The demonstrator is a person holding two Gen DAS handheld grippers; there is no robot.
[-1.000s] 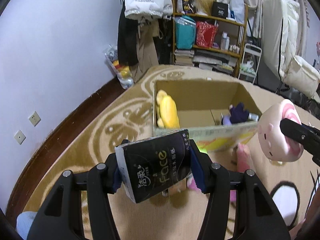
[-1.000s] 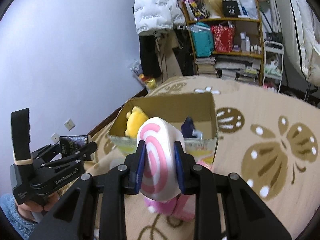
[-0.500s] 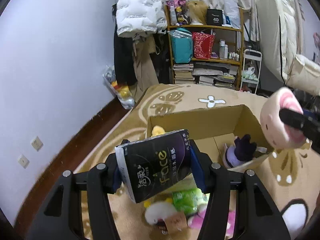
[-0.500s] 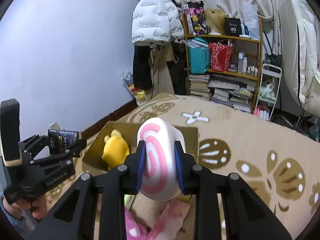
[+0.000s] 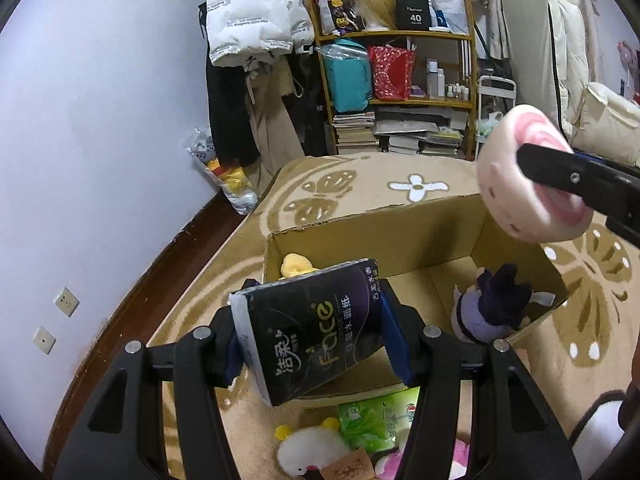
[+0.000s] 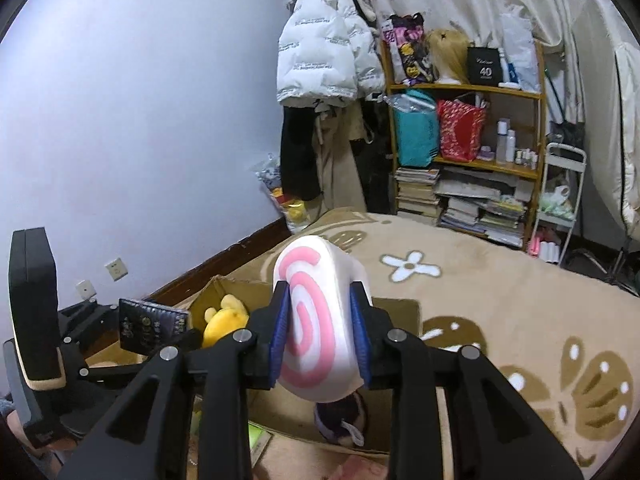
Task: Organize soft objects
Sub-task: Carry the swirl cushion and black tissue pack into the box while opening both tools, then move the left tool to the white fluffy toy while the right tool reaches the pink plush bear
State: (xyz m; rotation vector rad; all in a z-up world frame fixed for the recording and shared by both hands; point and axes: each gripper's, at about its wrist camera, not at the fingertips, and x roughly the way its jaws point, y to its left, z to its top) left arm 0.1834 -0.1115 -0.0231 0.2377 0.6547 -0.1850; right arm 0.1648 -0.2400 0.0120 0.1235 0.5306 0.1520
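Observation:
My left gripper [image 5: 314,340] is shut on a black tissue pack [image 5: 308,332] and holds it above the near left corner of an open cardboard box [image 5: 380,220]. My right gripper [image 6: 320,340] is shut on a pink-and-white swirl plush [image 6: 316,320], held above the box's right side; the plush also shows in the left wrist view [image 5: 528,176]. Inside the box lie a yellow plush [image 5: 294,266] and a purple plush [image 5: 492,304]. The left gripper with the pack shows at the left of the right wrist view [image 6: 152,326].
On the patterned carpet [image 5: 360,184] in front of the box lie a green tissue pack [image 5: 376,420], a white plush [image 5: 312,452] and a pink plush [image 5: 396,464]. A crowded shelf [image 5: 400,80], hanging coats [image 5: 256,24] and a bag [image 5: 224,176] stand along the far wall.
Both grippers have risen and moved forward over the box, still holding their objects. The box now lies below them and I see into it from higher up.

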